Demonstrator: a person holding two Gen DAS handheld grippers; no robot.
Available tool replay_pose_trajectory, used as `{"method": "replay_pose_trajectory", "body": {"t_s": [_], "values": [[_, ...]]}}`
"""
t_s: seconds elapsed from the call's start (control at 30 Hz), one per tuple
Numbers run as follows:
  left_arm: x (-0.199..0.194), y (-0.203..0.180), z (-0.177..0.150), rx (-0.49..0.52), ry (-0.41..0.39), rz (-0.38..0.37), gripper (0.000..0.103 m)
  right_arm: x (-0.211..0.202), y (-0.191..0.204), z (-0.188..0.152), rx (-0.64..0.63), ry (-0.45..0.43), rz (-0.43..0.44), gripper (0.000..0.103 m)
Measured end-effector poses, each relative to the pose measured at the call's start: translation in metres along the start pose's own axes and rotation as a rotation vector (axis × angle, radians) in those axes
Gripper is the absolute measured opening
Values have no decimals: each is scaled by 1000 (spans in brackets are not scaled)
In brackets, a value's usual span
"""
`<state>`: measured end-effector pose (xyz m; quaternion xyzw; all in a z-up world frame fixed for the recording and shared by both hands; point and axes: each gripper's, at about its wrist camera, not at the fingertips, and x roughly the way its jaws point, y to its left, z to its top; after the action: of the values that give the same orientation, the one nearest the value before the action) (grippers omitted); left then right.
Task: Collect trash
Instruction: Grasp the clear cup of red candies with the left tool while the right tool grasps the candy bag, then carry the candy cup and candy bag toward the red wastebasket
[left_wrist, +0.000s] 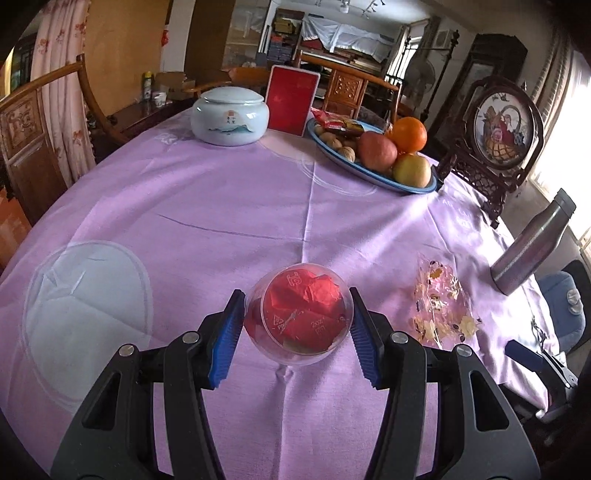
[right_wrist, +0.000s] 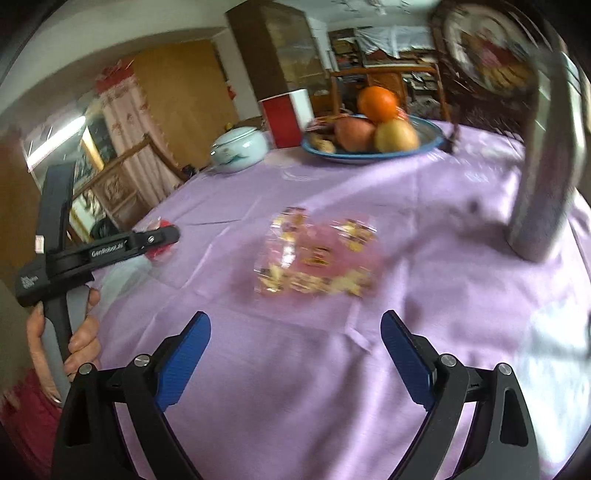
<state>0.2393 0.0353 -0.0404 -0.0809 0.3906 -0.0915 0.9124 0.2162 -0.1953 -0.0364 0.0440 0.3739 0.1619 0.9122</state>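
Observation:
A clear plastic cup stuffed with crumpled red paper sits tilted between the blue pads of my left gripper, which is shut on its sides just above the purple tablecloth. A clear wrapper with gold print lies flat on the cloth to the right of the cup. In the blurred right wrist view, that wrapper lies ahead of my right gripper, which is open with nothing between its fingers. The left gripper with the red-filled cup shows at the left, held by a hand.
A blue plate of fruit and nuts, a white lidded jar and a red box stand at the table's far side. A metal bottle and a framed ornament stand at the right edge. Wooden chairs surround the table.

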Motion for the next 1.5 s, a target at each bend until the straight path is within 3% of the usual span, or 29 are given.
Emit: {"method": "replay_pose_trajectory", "body": {"t_s": [0.13,0.23,0.33,0.37,0.4,0.73,1.1,1.23,1.5], "values": [[-2,7,2,-17,-19,29,55,35,32,19,-123,44,-44,86],[-1,12,3,-33,-12,27,55,55,37,22,-168,79,-70,71],[1,12,4,-31,-5,23,55,71,28,21,-167,122,-103,34],[1,11,4,-24,-5,25,55,73,23,20,-160,134,-101,12],[1,10,4,-19,-5,27,55,72,17,20,-145,128,-101,10],[0,5,2,11,-19,51,55,13,-1,39,-75,-43,-2,8],[-17,13,-3,-9,-62,46,55,10,27,28,-152,-32,46,8],[-27,20,-12,-18,-83,83,55,4,35,25,-170,-37,72,8],[-58,54,-40,-123,-71,67,55,-13,52,19,-187,-58,114,8]]}}
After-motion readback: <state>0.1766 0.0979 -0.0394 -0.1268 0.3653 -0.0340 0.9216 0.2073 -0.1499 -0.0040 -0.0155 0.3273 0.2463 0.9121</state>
